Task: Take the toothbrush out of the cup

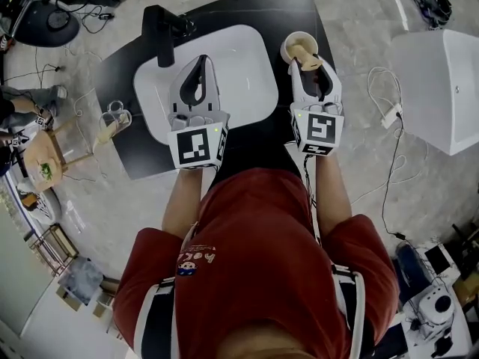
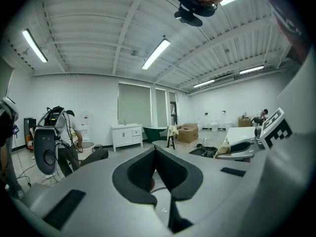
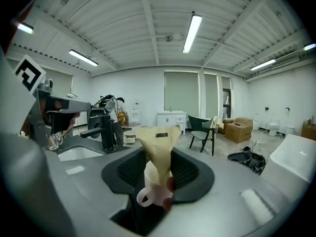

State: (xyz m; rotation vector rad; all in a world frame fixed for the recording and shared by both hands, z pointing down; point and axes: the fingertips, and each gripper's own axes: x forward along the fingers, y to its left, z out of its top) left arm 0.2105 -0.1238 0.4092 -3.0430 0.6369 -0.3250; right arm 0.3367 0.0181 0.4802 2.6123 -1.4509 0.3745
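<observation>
— Cream and papery, with a dark label near the top: that is the toothbrush (image 3: 157,142), wrapped as far as I can judge. It stands nearly upright in the cup (image 3: 155,194).
— And the cup?
— Pale, with a handle turned to the lower left in the right gripper view. It sits on the black counter (image 1: 296,10), just beside the far right corner of the white basin (image 1: 243,66).
— Is it gripped yet?
— Not that I can see. The right gripper (image 1: 308,66) has its jaws apart, one on each side of the toothbrush's upper part, above the cup's rim. The pads are near the wrapping, but I see no pinch in it, so I read the claw as open around it, not clamped.
— So which step is this?
— The reach looks done and the grasp is in hand. The lift has not begun, since the toothbrush is in the cup.
— What does the next move need?
— I'd say close on the wrapped part firmly enough that it doesn't slide, then draw it straight up along its own line until the lower end clears the rim. A sideways pull could tip the cup, which nothing steadies.
— The other hand?
— The left gripper (image 2: 156,152) has its jaws shut together with nothing between them. It hangs over the basin, well apart from the cup, with the black tap (image 1: 159,32) beyond it
</observation>
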